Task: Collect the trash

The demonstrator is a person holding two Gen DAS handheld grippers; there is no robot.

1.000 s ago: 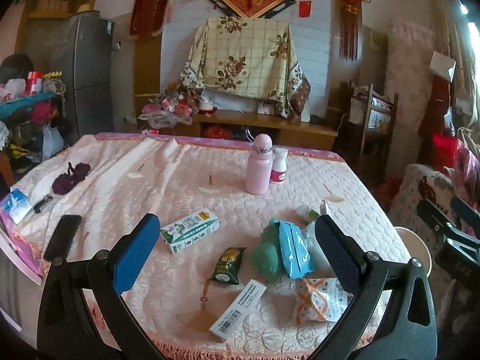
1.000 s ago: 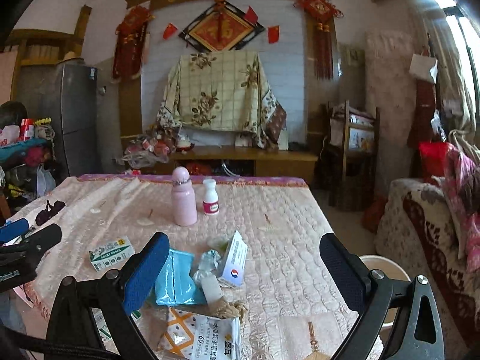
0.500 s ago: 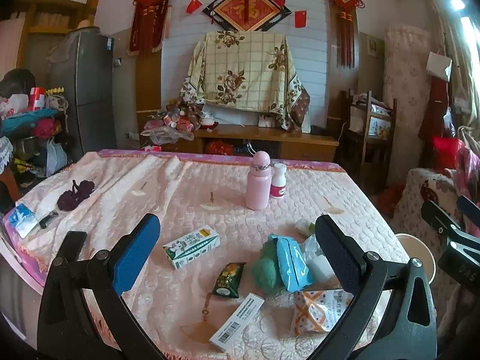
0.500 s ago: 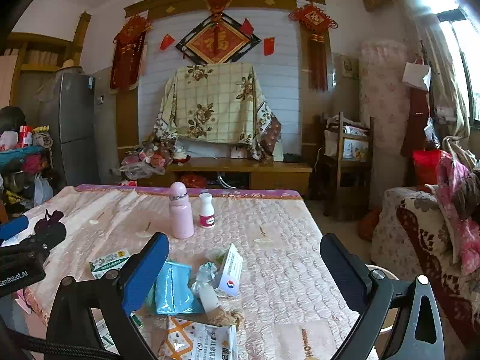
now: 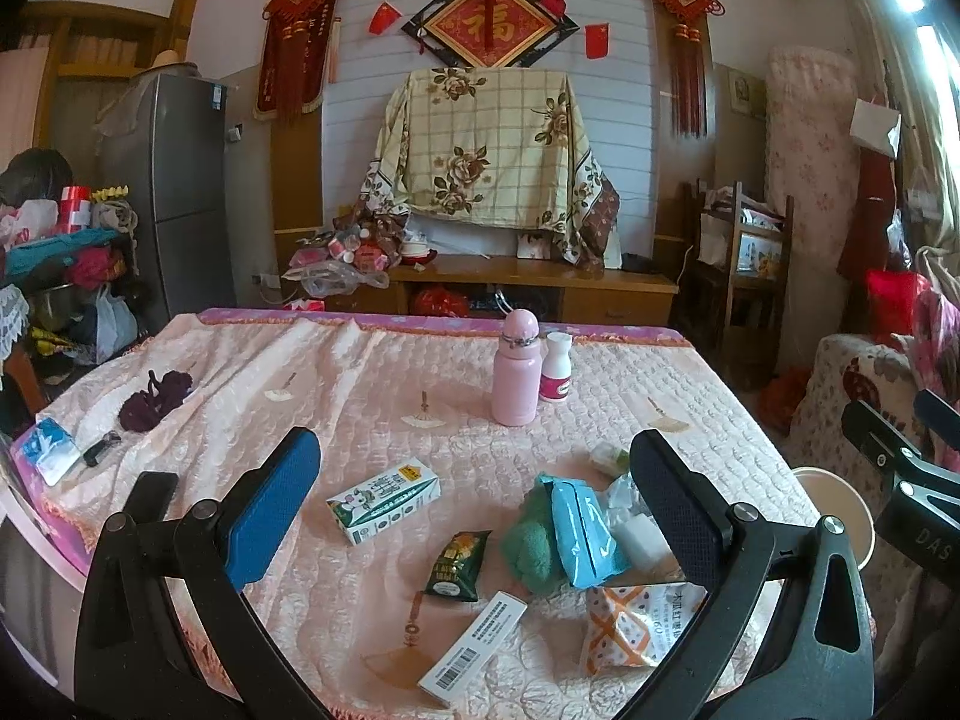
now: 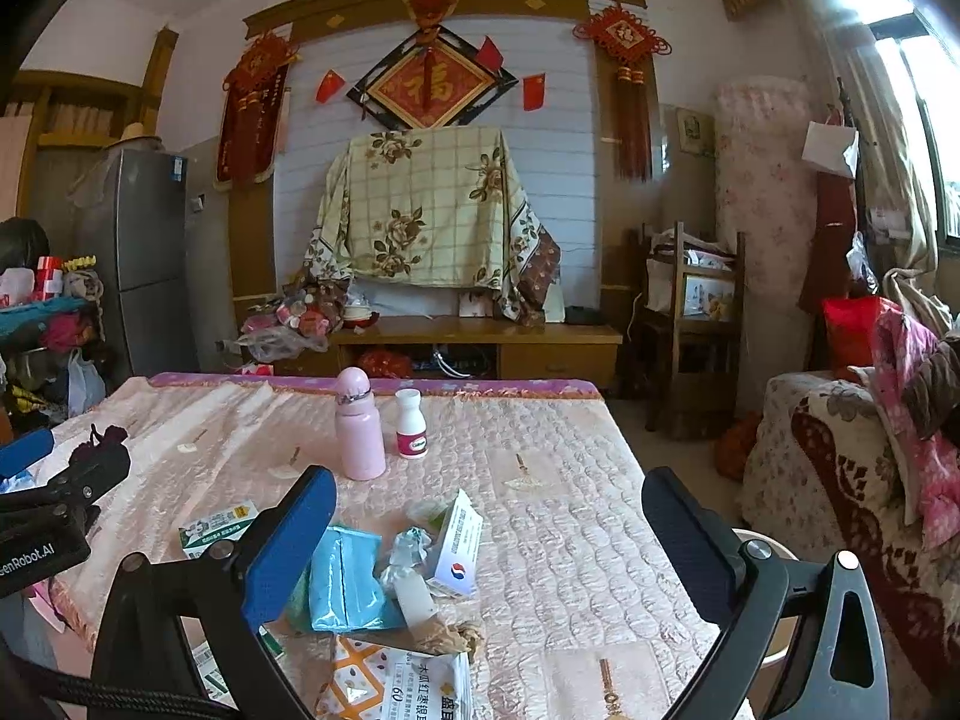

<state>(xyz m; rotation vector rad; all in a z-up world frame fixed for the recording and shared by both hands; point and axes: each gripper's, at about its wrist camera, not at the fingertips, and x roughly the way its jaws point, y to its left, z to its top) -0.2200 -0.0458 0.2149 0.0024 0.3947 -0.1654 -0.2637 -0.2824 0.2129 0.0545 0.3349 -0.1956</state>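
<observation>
Left wrist view: left gripper and right gripper both released, empty, above table. Approach step; trash lies lower centre. Next: descend, straddle one wrapper.

Both wrist views look level across the table from its near edge toward the far wall, sharing the pink bottle and litter.

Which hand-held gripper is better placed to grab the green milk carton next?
Probably left. The milk carton lies between the open left hand-held gripper fingers, unobstructed. In the right hand-held gripper view it sits off to the left, partly hidden behind the blue finger.
</observation>
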